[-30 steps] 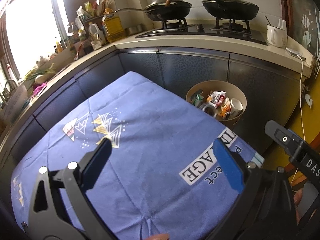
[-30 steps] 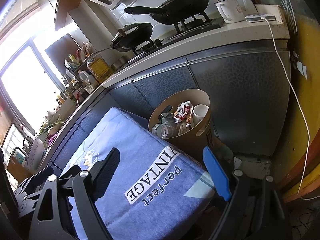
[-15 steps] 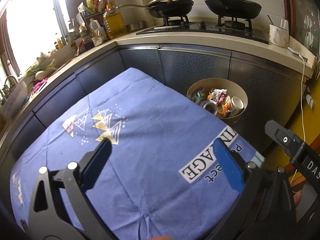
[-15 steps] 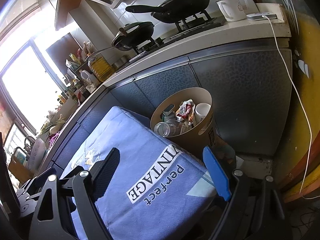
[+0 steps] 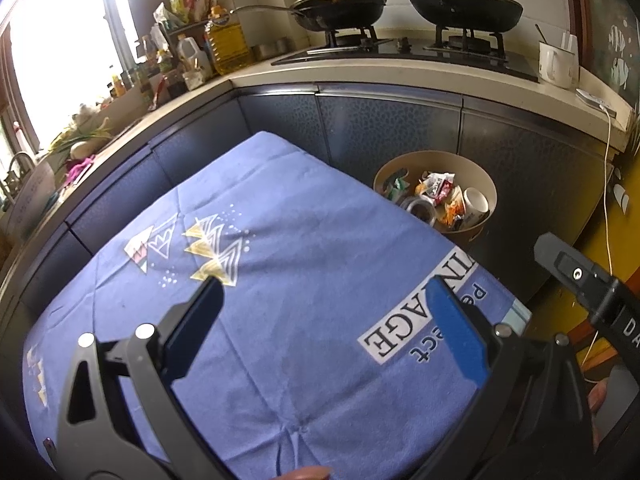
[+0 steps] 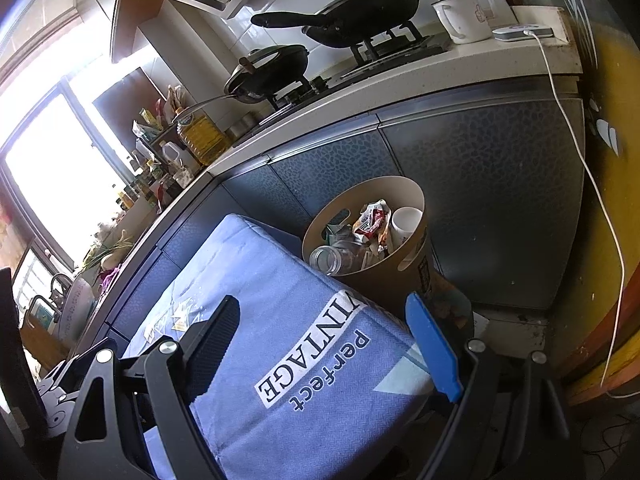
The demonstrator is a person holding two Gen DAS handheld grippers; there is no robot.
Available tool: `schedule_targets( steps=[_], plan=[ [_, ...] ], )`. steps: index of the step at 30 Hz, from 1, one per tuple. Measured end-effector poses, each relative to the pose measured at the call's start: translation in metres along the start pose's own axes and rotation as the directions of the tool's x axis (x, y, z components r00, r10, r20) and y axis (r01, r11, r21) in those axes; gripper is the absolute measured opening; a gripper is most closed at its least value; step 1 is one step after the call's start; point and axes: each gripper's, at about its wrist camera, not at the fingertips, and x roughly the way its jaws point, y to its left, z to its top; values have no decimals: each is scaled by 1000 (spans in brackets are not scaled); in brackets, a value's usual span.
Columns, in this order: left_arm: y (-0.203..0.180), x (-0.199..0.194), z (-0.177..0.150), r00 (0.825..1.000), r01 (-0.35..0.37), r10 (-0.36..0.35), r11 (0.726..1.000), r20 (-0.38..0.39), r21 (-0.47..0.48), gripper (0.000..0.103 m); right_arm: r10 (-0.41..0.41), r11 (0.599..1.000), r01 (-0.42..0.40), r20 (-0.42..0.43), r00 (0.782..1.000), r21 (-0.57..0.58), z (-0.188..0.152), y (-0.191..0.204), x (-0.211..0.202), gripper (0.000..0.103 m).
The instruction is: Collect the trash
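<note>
Both claws, left gripper (image 5: 324,320) and right gripper (image 6: 324,340), gaped wide, empty; at one o'clock, tan bin (image 5: 478,164) held wrappers, a cup (image 5: 475,202).

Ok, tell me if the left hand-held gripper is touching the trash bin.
Apart. The left wrist view shows the left hand-held gripper open over the blue cloth, with cloth between it and the trash bin.

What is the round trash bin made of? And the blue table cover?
The trash bin looks like smooth matte tan plastic or cardboard: thin stiff wall with a cut-out handle hole. The blue table cover looks like woven cloth: soft creases and printed letters.
</note>
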Motion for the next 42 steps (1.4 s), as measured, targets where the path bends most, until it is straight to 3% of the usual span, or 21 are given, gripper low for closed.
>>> schedule_targets(
  steps=[42],
  plan=[
    [4, 7, -5, 999, 25, -24, 999, -25, 45, 97, 6, 1000, -6, -9, 1000, 13, 0, -1, 4, 83]
  ],
)
